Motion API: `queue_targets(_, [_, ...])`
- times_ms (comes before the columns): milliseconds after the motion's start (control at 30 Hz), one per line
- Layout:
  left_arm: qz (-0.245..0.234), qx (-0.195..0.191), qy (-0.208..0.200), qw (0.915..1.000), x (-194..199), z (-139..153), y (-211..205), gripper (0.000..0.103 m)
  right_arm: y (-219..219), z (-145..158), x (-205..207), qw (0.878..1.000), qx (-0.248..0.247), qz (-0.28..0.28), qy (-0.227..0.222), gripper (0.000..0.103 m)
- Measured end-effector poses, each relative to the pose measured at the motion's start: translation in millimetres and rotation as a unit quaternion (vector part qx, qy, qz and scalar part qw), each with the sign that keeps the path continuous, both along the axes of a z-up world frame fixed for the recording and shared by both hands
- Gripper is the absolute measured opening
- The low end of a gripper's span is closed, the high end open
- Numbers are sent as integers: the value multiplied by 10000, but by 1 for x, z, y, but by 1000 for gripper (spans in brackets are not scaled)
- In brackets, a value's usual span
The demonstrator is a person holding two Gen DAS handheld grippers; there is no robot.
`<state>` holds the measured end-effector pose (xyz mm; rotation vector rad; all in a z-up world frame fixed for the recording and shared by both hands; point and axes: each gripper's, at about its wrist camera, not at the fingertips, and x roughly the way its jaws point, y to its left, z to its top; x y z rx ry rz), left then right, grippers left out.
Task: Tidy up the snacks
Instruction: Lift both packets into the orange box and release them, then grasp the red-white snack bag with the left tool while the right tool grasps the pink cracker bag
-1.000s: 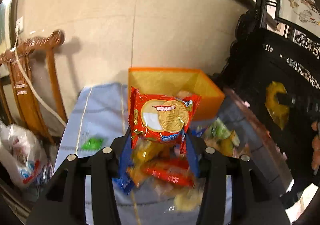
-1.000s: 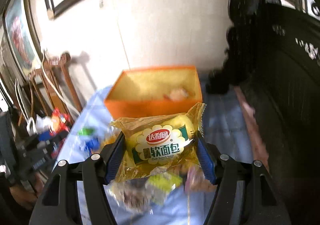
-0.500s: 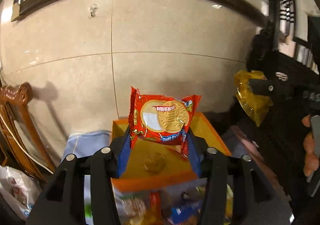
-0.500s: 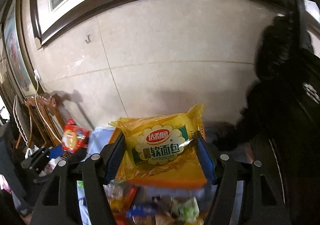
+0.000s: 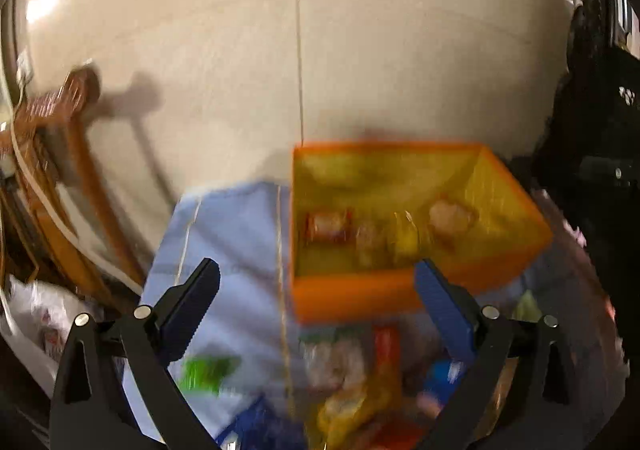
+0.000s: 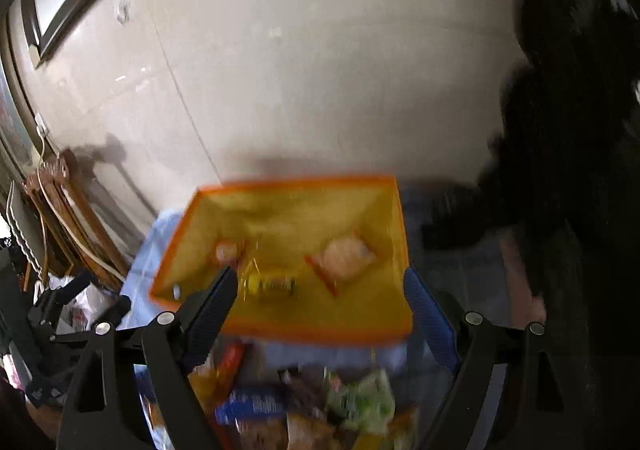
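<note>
Left wrist: both tools spread, blue cloth [image 5: 240, 234] w/ orange bin [image 5: 384, 298], tiled wall [image 5: 400, 50].

The wall [image 5: 400, 50] was glossy stone-like tile that mirrored the lamps. The orange box [image 5: 400, 294] looked like smooth matt plastic, its yellow inside faintly ribbed. The snack packets [image 6: 352, 402] were shiny crinkled foil or film. The table [image 5: 236, 234] wore a soft matt pale-blue cloth. The chair [image 5: 68, 186] was polished reddish wood. Both tongs were matt black plastic with blue ridged pads [image 5: 444, 306] and bright metal screws [image 6: 473, 317]
</note>
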<state>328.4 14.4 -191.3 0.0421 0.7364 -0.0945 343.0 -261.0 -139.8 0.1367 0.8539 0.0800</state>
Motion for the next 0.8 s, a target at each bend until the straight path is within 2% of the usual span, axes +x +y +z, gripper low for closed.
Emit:
queue_targets(100, [-59,-84,337,9994,-36,-25,14,96,6,-31,-40,9995,54,-45,299,85])
queue_targets(267, [-204,113,516,9984,-105,-61,31,96,18,-83,-110,9967,-310,16,751,85])
queue_targets(467, [214,73,784,9967,-143,-98,67,96,11,-131,-162,9907,-328,-130,1318,85])
queue_targets(600, [378,259,932,9946,-147,-112,69,96,9,-140,-173,9888,-332,-143,1448,85])
queue_targets(700, [378,111,921,9950,-144,-109,62,96,12,-134,-172,9898,-379,-103,1366,85])
queue_targets(800, [117,0,771,9970,-142,-97,42,96,12,-128,-169,9908,-540,-101,1239,85])
